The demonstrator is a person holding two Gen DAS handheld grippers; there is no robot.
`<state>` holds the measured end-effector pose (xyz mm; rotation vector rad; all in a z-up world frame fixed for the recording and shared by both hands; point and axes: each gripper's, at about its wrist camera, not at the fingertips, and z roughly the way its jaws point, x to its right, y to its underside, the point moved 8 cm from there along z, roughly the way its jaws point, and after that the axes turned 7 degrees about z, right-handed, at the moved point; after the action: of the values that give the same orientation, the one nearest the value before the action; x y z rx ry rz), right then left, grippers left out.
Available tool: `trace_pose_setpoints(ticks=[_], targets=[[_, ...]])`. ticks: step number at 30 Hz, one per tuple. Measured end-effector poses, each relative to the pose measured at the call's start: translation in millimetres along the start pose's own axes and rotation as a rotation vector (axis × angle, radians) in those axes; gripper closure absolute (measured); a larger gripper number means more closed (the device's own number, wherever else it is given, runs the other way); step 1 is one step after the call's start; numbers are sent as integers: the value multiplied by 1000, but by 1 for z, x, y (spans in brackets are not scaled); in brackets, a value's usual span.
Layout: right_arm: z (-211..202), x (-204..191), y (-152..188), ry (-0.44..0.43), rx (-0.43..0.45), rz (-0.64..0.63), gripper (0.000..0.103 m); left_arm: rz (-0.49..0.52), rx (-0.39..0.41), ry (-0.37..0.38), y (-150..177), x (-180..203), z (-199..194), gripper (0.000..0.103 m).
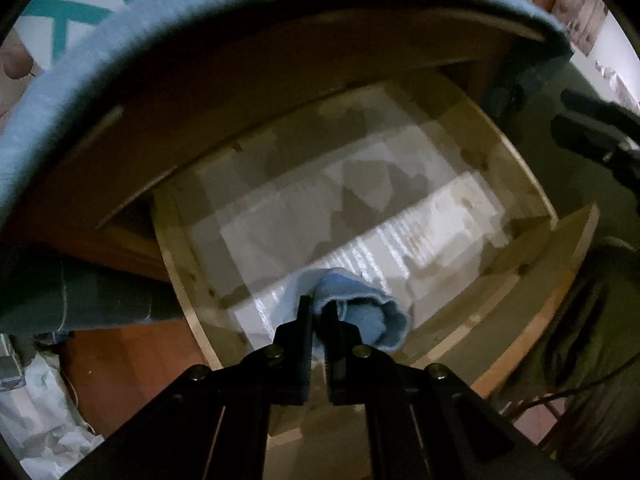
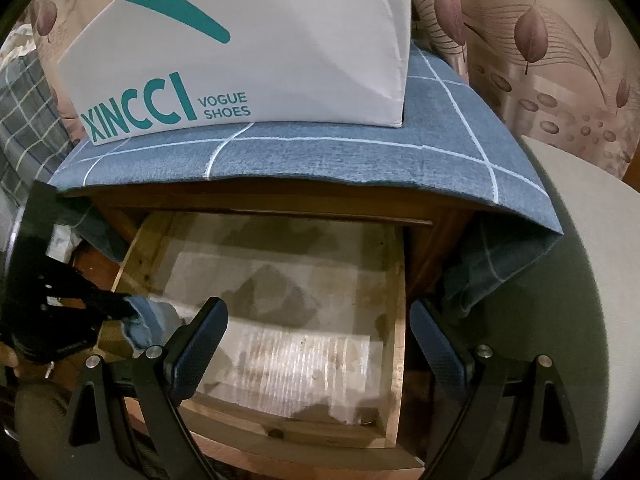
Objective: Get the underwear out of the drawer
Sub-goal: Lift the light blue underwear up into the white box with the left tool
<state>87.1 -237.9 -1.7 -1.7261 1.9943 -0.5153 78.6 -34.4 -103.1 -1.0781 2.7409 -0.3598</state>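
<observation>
A rolled light-blue piece of underwear [image 1: 360,312] hangs pinched between the fingers of my left gripper [image 1: 318,320], which is shut on it just above the open wooden drawer [image 1: 516,276]. In the right wrist view the same underwear [image 2: 146,320] shows at the drawer's left side, held by the left gripper [image 2: 126,310]. My right gripper [image 2: 318,328] stands open over the drawer [image 2: 394,300], with nothing between its fingers. White paper [image 2: 288,320] lines the drawer's bottom.
A blue checked cloth [image 2: 320,152] covers the cabinet top and hangs over its right corner. On it stands a white shoe bag [image 2: 248,48]. A pale round seat [image 2: 580,240] is at the right, a leaf-patterned curtain [image 2: 540,48] behind.
</observation>
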Motion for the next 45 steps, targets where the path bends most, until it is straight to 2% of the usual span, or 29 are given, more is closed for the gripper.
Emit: trace_pose_setpoints(ticks=[18, 30, 39, 45], targets=[[4, 1, 3, 26, -7, -31, 12, -66, 179, -75, -16, 8, -94, 99], [7, -2, 6, 43, -13, -66, 12, -106, 256, -122, -20, 14, -161, 99], [7, -6, 7, 51, -10, -90, 12, -73, 311, -172, -32, 24, -217, 99], [7, -6, 6, 46, -6, -84, 11, -78, 370, -169, -48, 19, -262, 99]])
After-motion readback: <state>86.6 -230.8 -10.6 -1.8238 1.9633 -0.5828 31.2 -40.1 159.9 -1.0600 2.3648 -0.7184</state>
